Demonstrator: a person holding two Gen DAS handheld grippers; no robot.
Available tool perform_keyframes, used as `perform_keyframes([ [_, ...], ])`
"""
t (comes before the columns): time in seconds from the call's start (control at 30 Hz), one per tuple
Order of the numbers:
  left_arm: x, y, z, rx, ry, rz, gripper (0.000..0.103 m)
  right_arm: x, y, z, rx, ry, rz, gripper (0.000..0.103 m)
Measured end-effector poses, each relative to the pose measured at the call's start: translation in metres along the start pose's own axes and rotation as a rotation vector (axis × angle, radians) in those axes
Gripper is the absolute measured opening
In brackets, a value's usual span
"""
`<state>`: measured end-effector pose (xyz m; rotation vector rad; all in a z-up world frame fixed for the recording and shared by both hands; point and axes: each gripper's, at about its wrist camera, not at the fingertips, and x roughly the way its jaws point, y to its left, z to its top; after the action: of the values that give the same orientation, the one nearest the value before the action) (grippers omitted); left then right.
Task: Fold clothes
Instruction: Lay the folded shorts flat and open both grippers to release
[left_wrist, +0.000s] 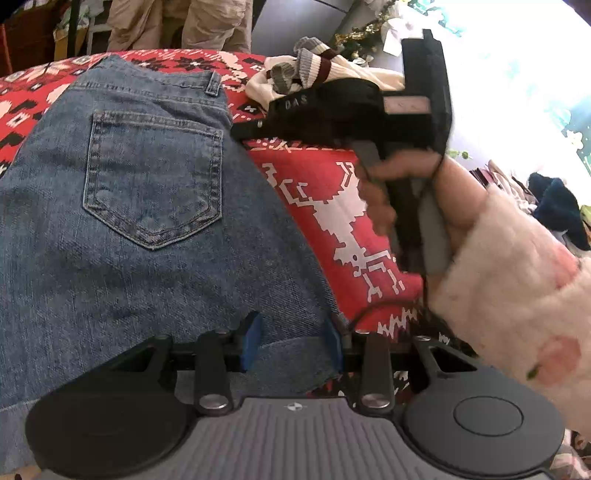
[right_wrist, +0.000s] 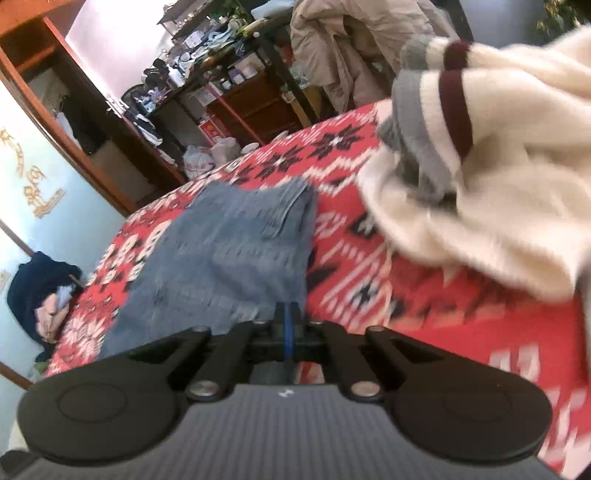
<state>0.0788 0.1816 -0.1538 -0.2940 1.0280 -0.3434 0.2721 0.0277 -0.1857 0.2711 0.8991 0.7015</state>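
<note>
On the bed: red patterned blanket (left_wrist: 325, 192), edges cut off
Jeans (left_wrist: 147, 206): folded flat, pocket up; hem out of frame
Sweater (right_wrist: 498, 177): cream, blurred, beside jeans
Left gripper (left_wrist: 291, 343): fingers apart over denim
Right gripper (right_wrist: 290, 325): fingers together; contact unclear

Black tool (left_wrist: 291, 341) with blue pads (left_wrist: 251, 341) (silver screws), fluffy white pink-spotted sleeve (left_wrist: 517, 295).

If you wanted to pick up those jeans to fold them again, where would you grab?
Probably the near hem edge of the jeans, coming in low from the front. They lie flat on the red blanket, so only an edge gives the fingers something to pinch. The left tool is open right over that edge; the right tool is shut.
</note>
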Motion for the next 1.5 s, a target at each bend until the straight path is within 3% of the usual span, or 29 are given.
perform_keyframes([
  [0.13,0.001,0.000,0.001,-0.015,0.010,0.003,0.036,0.003,-0.008,0.018,-0.003,-0.015,-0.036,0.001],
  [0.3,0.001,-0.001,0.000,-0.026,0.011,0.009,0.036,-0.008,0.012,0.012,-0.092,-0.013,0.040,0.001],
  [0.4,0.000,0.000,0.000,-0.038,0.013,0.004,0.036,0.006,0.015,0.007,-0.143,0.033,-0.029,0.000],
  [0.5,-0.002,0.000,-0.001,-0.053,0.015,0.000,0.036,0.001,0.000,0.014,-0.070,0.003,-0.016,0.000],
  [0.57,-0.002,-0.001,-0.001,-0.055,0.014,0.003,0.036,-0.007,-0.003,0.022,-0.051,-0.030,-0.030,0.007],
  [0.67,-0.001,-0.003,-0.002,-0.049,0.015,0.007,0.036,-0.007,-0.012,0.035,0.030,-0.049,0.031,0.016],
  [0.93,0.000,-0.004,-0.003,-0.044,0.019,0.006,0.036,0.033,-0.043,0.059,0.177,0.011,0.097,0.014],
  [1.0,0.000,-0.005,-0.003,-0.033,0.020,0.009,0.036,0.038,-0.040,0.062,0.097,0.021,0.087,0.010],
  [1.1,0.001,-0.008,-0.003,-0.016,0.024,0.011,0.036,0.024,-0.015,0.064,-0.172,-0.027,0.021,0.007],
  [1.3,-0.001,-0.006,-0.005,-0.021,0.022,0.009,0.036,0.016,-0.009,0.065,-0.218,-0.056,-0.014,0.007],
  [1.5,-0.006,-0.011,-0.003,0.004,-0.004,0.033,0.038,0.007,-0.002,0.066,-0.264,-0.084,-0.048,0.021],
])
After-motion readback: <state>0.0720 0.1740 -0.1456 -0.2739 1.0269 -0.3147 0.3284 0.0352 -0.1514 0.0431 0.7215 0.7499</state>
